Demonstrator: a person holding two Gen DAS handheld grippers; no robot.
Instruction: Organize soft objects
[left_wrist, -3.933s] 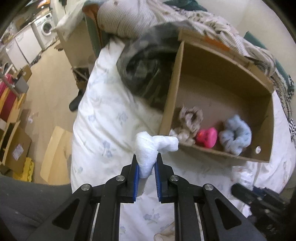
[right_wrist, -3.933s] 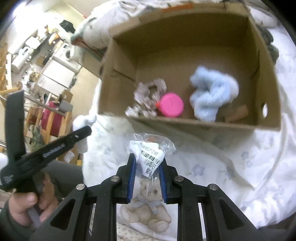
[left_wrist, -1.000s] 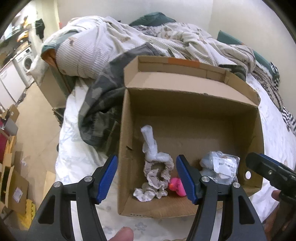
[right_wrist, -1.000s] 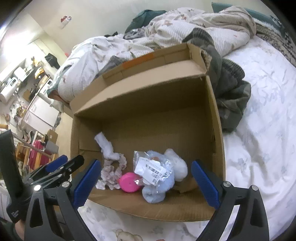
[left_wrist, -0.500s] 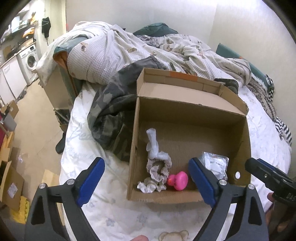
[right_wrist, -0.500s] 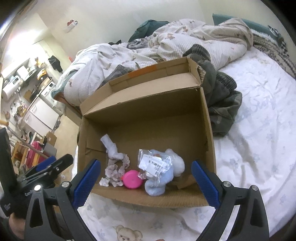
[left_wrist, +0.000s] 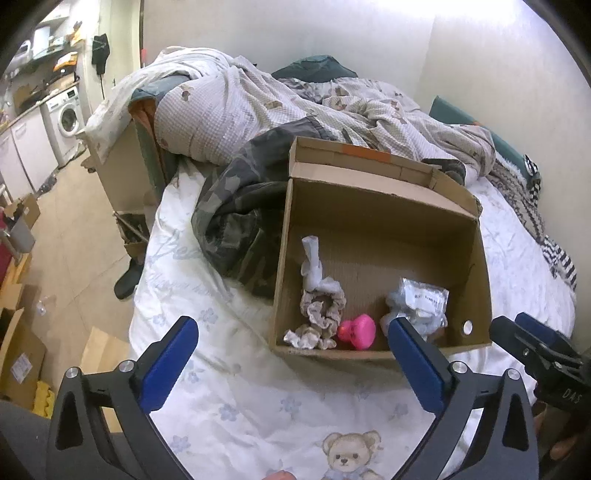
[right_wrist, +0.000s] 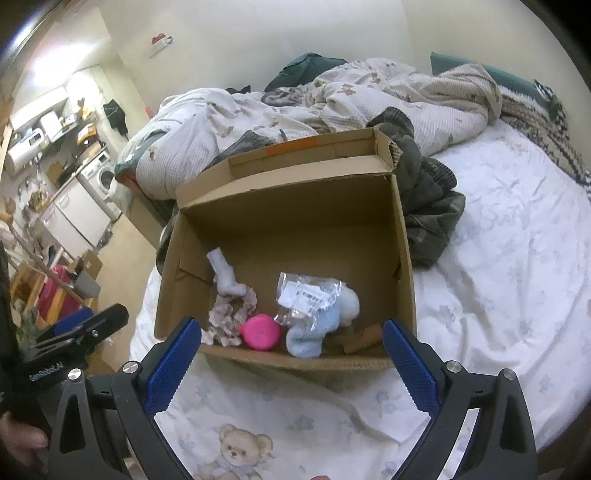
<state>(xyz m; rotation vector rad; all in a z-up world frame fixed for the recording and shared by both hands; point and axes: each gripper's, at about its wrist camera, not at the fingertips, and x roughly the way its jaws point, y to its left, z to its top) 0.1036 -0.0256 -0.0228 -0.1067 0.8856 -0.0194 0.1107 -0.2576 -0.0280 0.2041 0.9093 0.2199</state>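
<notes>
Fingers (left_wrist: 170, 354) on both grippers are sitting released and empty — everything's lying in the cardboard box (right_wrist: 402, 258), so I'm judging sorting done.

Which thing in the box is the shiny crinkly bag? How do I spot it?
Find the open cardboard box on the bed. Along its front edge sit soft things; the plastic bag lies atop the fluffy blue one, right of the pink toy. Only it is see-through, with a white barcode label.

Two wrist views above the bed, both facing the open cardboard box (left_wrist: 380, 206) at 12 o'clock

Left wrist looks down from the box's left front, right wrist from its right front; both sit near, sharing the box, the crumpled duvet (right_wrist: 258, 110) and the sheet (left_wrist: 229, 398).
</notes>
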